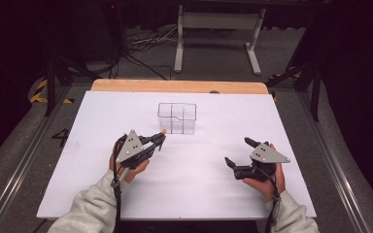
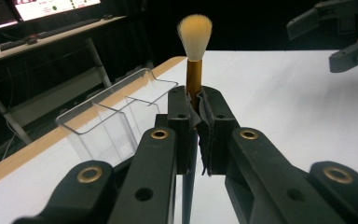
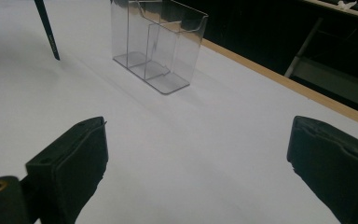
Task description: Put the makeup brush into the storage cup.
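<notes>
The left gripper (image 1: 159, 141) is clamping a makeup brush (image 2: 194, 46), bristles up, at seven o'clock of the clear organizer (image 1: 177, 118); the right gripper (image 1: 241, 154) is hanging released; best lowered handle-first, kept vertical, into one compartment.

The makeup brush (image 2: 195, 51) has its handle hidden between the left tool's (image 2: 197, 109) closed jaws. In the right gripper view, its dark handle tip is cut off by the top edge

A gold-ferruled, cream-bristled makeup brush (image 2: 194, 51) is standing upright, bristles up, at seven o'clock of a clear plastic compartmented organizer (image 1: 177, 118) that is sitting upright, empty.
</notes>
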`<state>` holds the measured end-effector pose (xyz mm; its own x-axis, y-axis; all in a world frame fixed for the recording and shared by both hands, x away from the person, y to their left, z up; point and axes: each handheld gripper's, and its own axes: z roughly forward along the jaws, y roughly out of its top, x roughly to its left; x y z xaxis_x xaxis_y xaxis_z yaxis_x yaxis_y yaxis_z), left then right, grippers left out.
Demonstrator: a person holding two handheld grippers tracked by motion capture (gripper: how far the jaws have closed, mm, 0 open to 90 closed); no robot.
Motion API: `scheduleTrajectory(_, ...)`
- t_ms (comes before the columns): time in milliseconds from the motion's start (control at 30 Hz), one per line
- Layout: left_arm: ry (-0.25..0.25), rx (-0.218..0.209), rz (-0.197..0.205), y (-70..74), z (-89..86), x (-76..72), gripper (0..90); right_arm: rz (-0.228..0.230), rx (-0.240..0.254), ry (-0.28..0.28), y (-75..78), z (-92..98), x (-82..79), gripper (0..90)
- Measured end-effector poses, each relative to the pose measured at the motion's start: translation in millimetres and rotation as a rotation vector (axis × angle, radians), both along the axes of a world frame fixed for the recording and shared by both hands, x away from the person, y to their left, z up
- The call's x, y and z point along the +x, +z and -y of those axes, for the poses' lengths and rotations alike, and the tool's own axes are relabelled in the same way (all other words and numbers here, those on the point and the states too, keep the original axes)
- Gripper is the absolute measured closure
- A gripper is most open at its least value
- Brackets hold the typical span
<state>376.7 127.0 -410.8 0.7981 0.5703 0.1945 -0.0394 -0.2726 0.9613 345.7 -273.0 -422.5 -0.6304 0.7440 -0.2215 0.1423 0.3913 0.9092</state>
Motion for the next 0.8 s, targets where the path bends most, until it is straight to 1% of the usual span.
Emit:
scheduleTrajectory(133, 0.006, -0.027, -0.015, 1.9, -6.9, 2.6, 83.7, -0.005, -0.006, 0.022, 0.8, 6.7, -2.6, 3.2)
scheduleTrajectory(233, 0.016, -0.043, -0.022, 3.6, -11.7, 4.3, 83.8, 0.016, 0.007, 0.022, 1.4, 12.7, -6.2, 2.2)
scheduleTrajectory(333, 0.020, -0.051, -0.028, 4.3, -14.9, 5.8, 83.7, 0.013, 0.034, 0.011, 2.4, 16.9, -8.2, 2.9)
scheduleTrajectory(433, 0.026, -0.060, -0.041, 4.8, -18.5, 7.8, 83.7, 0.019, 0.014, 0.004, 1.6, 20.0, -11.8, 4.3)
scheduleTrajectory(533, 0.032, -0.065, -0.040, 6.6, -22.0, 8.9, 83.7, 0.027, -0.006, -0.003, -0.8, 22.4, -15.1, 4.4)
scheduleTrajectory(567, 0.035, -0.070, -0.036, 7.7, -23.3, 9.1, 83.7, 0.028, -0.020, -0.003, -2.8, 24.2, -17.2, 4.3)
scheduleTrajectory(600, 0.035, -0.070, -0.036, 7.7, -23.3, 9.1, 83.7, 0.028, -0.020, -0.003, -2.8, 24.2, -17.2, 4.3)
scheduleTrajectory(667, 0.040, -0.075, -0.031, 9.4, -25.2, 10.3, 83.7, 0.034, -0.038, -0.015, -5.0, 25.6, -18.7, 3.6)
scheduleTrajectory(733, 0.043, -0.074, -0.041, 10.1, -26.7, 13.7, 83.7, 0.031, -0.036, -0.018, -7.5, 27.6, -19.9, 3.4)
scheduleTrajectory(800, 0.051, -0.082, -0.040, 10.6, -27.8, 17.8, 83.7, 0.027, -0.040, -0.025, -10.1, 30.1, -21.6, 3.4)
